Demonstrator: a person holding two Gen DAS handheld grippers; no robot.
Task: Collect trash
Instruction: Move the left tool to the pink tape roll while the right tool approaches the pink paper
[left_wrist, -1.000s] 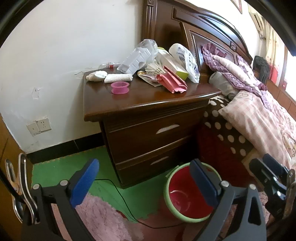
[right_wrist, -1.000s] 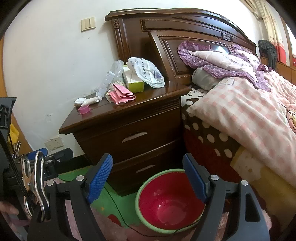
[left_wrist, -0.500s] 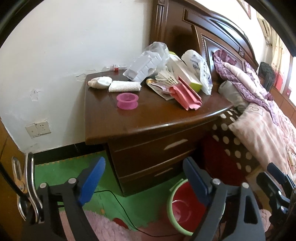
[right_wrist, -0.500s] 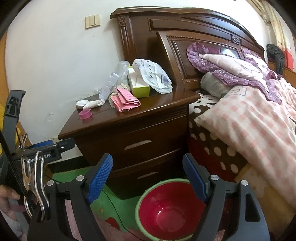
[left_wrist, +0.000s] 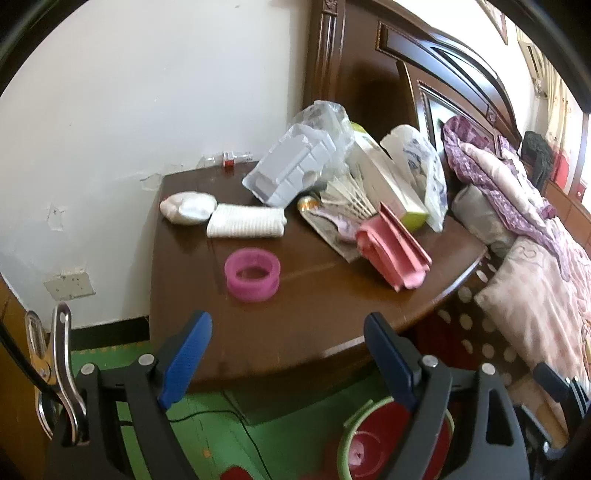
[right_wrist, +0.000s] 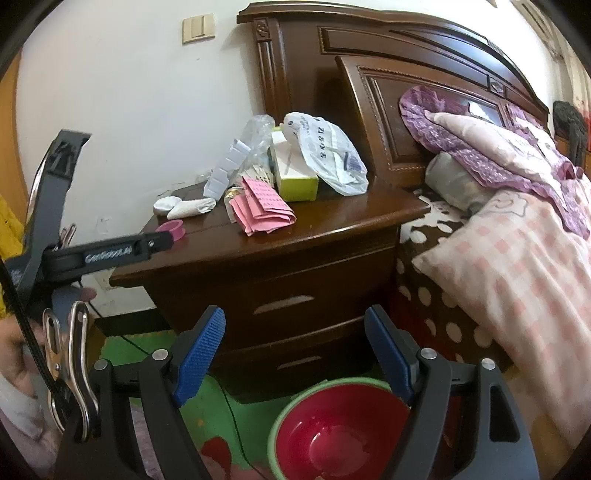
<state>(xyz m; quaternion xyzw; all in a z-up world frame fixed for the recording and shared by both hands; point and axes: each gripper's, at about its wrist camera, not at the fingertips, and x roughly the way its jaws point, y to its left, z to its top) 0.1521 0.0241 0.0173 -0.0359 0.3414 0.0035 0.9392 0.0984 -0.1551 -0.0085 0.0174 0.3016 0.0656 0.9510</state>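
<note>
Left gripper (left_wrist: 284, 354) has pushed in over the nightstand's (left_wrist: 317, 295) front edge, jaws closing slightly but wide and empty, pink ring (left_wrist: 253, 270) just ahead mid-top, so probably first trash for the bin (right_wrist: 332, 435).

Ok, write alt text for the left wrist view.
The open left gripper hovers above the front edge of a dark wooden nightstand, empty, facing a pink ring. Behind it lie a white cloth, pink papers and plastic bags. A red bin sits on the floor below.
</note>
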